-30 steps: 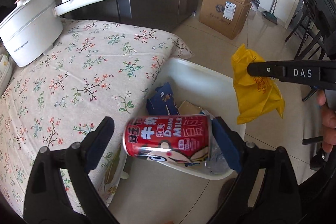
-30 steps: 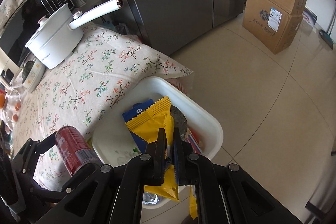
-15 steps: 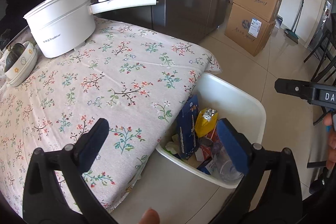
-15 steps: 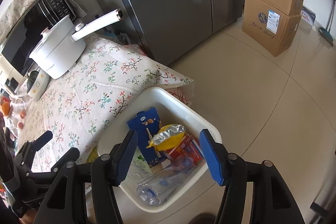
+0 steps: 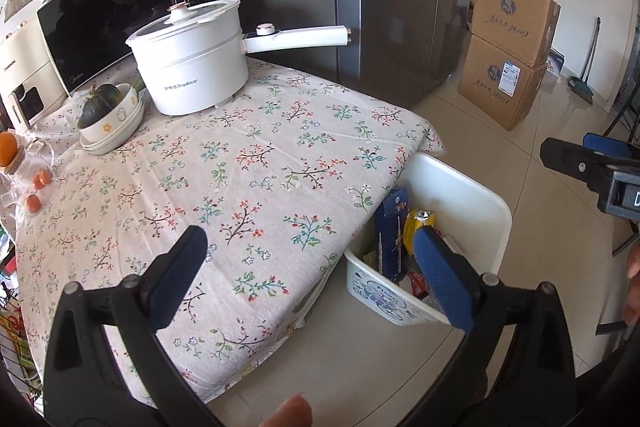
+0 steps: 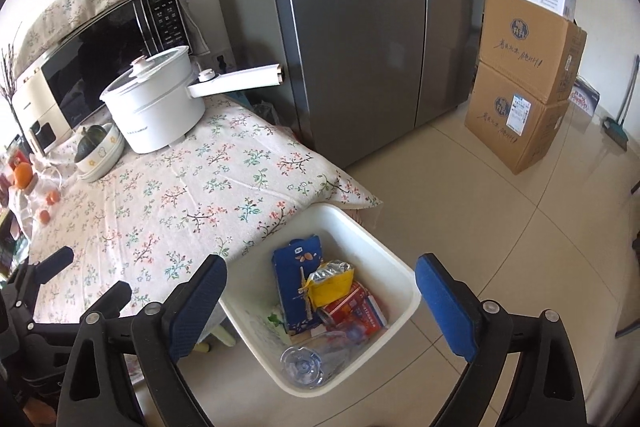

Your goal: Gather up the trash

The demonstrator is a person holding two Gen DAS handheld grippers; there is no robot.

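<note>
Both of my loads are gone since a second ago: the red milk can has left my left fingers (image 5: 308, 271) and the yellow wrapper (image 6: 330, 283) has left my right fingers (image 6: 320, 303), whose jaws have just been opening and now stand spread wide with nothing between them. My left fingers are spread and empty too.

All the trash I can see lies in the white bin (image 6: 396, 263) on the floor, tight against the corner of the floral-clothed counter (image 5: 248, 163): a blue carton (image 6: 294, 283) standing on end, the yellow wrapper against it, a red package (image 6: 354, 309), and a clear bottle (image 6: 304, 363) lying on its side nearest me. The bin sits below and between my right fingers, so that hand is the nearer; from the left it lies off to the right, under the right pad.

On the bare cloth I make out no trash, so I judge the next move is a search leftward across the counter.

Readable writing: "Royalstar" on the white pot (image 5: 188, 67). The stacked cardboard boxes (image 6: 524, 87) carry Chinese script too small for me to read.
</note>
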